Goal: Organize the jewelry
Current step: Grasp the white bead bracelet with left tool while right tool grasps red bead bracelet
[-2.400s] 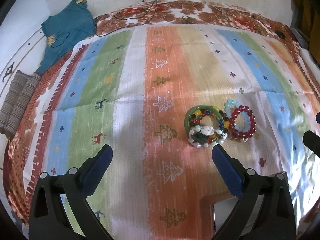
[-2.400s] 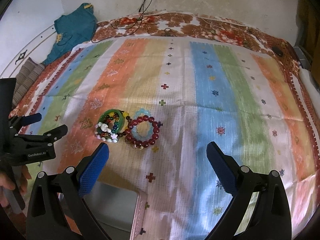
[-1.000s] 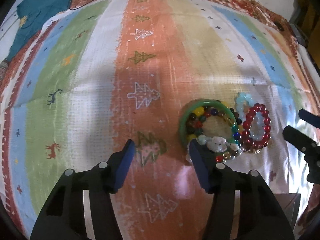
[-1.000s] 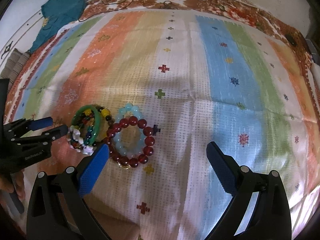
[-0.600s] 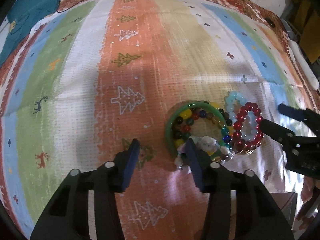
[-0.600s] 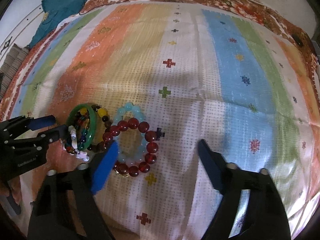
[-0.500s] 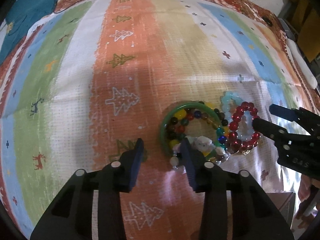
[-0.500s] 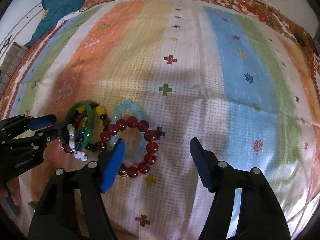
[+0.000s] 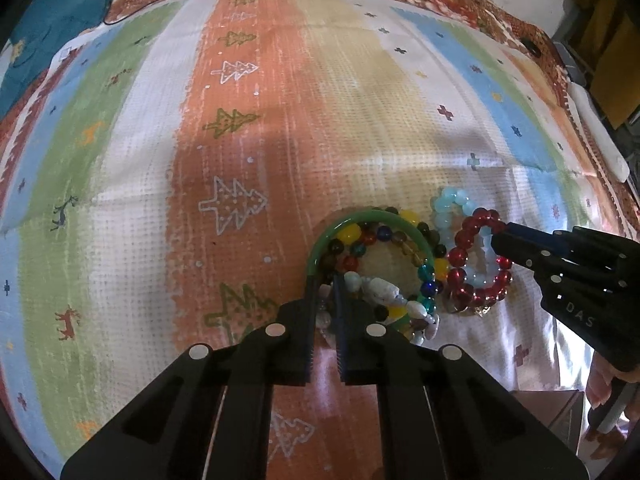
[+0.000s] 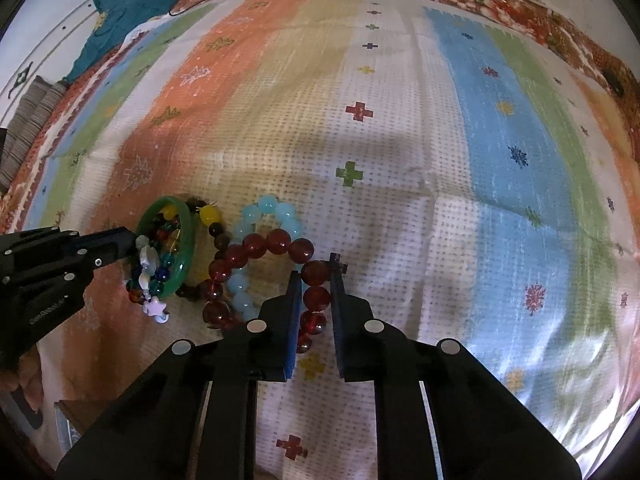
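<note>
Bed surface, covered by a striped cloth [image 9: 248, 128] with tree, deer and cross motifs. Far left: a teal garment [image 10: 132, 4] lying past the cloth's edge, beside a folded striped fabric [image 10: 32, 112]. Left of centre: the left gripper [image 9: 327, 284], jaws closing, its pads pinching the near rim of a cluster made of a green bangle [image 9: 360, 218], a multicoloured bead bracelet [image 9: 384, 236] lying inside it, and a white shell-and-star bracelet [image 9: 384, 292] across its near edge. Just right of that, touching it: a pale blue bead bracelet [image 10: 276, 210] overlapped by a dark red bead bracelet [image 10: 256, 246]. Right of centre: the right gripper [image 10: 314, 276], jaws drawn together and clamped on the red beads at that bracelet's right side. All jewelry rests on the cloth, on its orange and white stripes.
</note>
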The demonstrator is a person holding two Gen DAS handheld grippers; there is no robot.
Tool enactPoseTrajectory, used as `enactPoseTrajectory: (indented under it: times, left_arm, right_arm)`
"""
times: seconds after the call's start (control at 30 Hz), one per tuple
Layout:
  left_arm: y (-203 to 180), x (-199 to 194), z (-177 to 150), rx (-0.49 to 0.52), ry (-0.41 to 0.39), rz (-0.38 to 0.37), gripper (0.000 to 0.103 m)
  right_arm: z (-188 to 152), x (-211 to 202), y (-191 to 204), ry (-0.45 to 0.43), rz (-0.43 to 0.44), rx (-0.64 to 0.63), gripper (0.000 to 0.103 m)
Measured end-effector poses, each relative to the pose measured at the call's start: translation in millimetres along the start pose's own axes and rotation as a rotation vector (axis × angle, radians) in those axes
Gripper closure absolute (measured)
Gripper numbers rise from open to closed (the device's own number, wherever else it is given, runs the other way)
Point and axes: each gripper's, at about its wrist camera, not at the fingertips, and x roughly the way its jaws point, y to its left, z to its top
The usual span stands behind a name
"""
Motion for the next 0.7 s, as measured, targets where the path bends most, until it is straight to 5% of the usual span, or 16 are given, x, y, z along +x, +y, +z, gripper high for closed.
enactPoseTrajectory:
  times: [0.7]
  left_arm:
    - [-26, -53, -5, 0.075, -0.080, 0.048, 0.096]
  right_arm:
    - [-7, -49, 14, -0.077, -0.056, -0.041, 0.089]
